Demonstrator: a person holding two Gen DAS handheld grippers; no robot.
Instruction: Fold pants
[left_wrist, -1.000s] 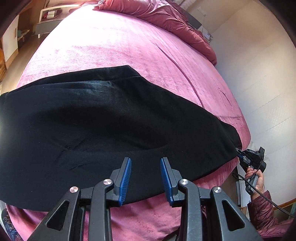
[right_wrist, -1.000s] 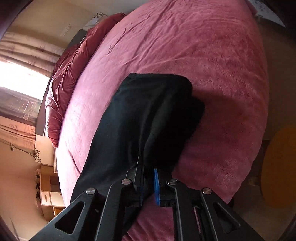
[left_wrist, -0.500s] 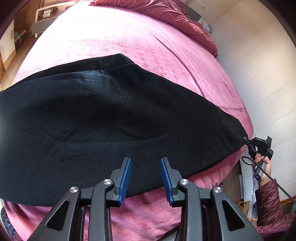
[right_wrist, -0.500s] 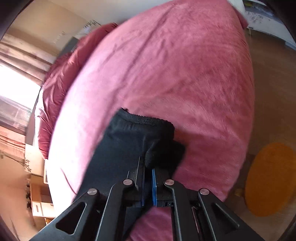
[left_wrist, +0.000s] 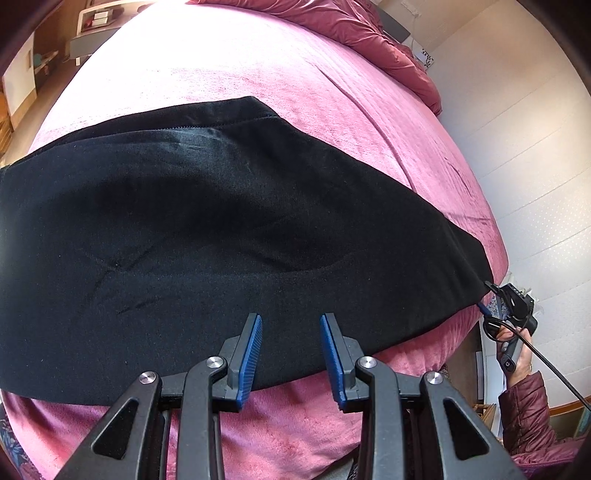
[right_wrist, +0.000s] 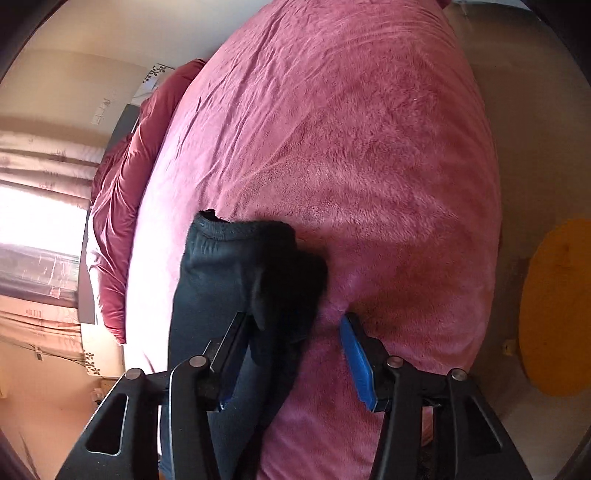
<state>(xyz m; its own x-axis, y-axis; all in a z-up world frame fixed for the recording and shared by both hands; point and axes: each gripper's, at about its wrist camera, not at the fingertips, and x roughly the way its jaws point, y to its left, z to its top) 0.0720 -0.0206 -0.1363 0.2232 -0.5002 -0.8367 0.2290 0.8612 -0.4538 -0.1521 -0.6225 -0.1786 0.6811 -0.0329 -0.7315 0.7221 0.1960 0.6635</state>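
Black pants (left_wrist: 221, 221) lie stretched flat across the pink bed (left_wrist: 258, 66), reaching from left to right. My left gripper (left_wrist: 291, 319) hovers over their near edge, open, with nothing between its blue pads. At the far right end of the pants sits my right gripper (left_wrist: 487, 295), held by a hand (left_wrist: 517, 362). In the right wrist view the leg's cuff end (right_wrist: 229, 258) rests on the bed. The right gripper (right_wrist: 295, 317) has its jaws opening. Loose fabric drapes against the left finger (right_wrist: 236, 343), and the right pad (right_wrist: 356, 358) stands clear of it.
A bunched dark red duvet (left_wrist: 369, 29) lies at the head of the bed. A white wall (left_wrist: 535, 166) runs close along the bed's right side. An orange round rug (right_wrist: 554, 306) is on the floor beyond the bed's edge. Shelving (left_wrist: 96, 29) stands at the far left.
The right gripper, shut on the leg end before, now has its jaws apart and the cuff lies on the bed. The left gripper has stayed open over the near edge.
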